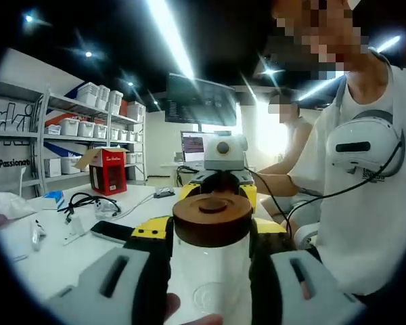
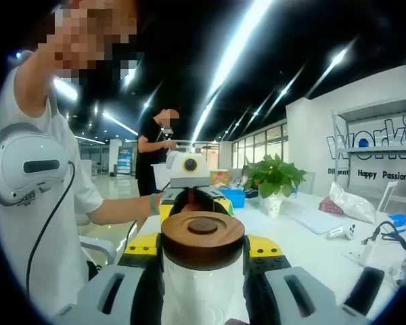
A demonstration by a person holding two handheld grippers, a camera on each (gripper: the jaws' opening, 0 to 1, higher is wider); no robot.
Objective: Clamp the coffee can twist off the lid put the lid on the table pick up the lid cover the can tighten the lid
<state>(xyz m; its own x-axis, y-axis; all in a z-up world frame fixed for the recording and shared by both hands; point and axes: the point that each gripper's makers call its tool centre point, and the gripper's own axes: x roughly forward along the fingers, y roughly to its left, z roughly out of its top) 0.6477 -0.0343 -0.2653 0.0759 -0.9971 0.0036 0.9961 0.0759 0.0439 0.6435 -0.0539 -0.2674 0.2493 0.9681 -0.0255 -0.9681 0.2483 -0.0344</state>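
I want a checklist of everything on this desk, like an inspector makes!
Surface: white table.
Job's things: clear glass can, brown wooden lid on top.
Clutter: red box, black phone, potted plant.
Grippers: left claw and right claw both sit around the can, from opposite sides.
Cables: black cable lying on the table.
Surroundings: shelves with white bins, wall screen, people nearby.

The coffee can (image 1: 212, 277) runs off the bottom edge, its base unseen. Small items by the cables (image 1: 88, 203) on the desk (image 1: 54, 257) stay unidentifiable.
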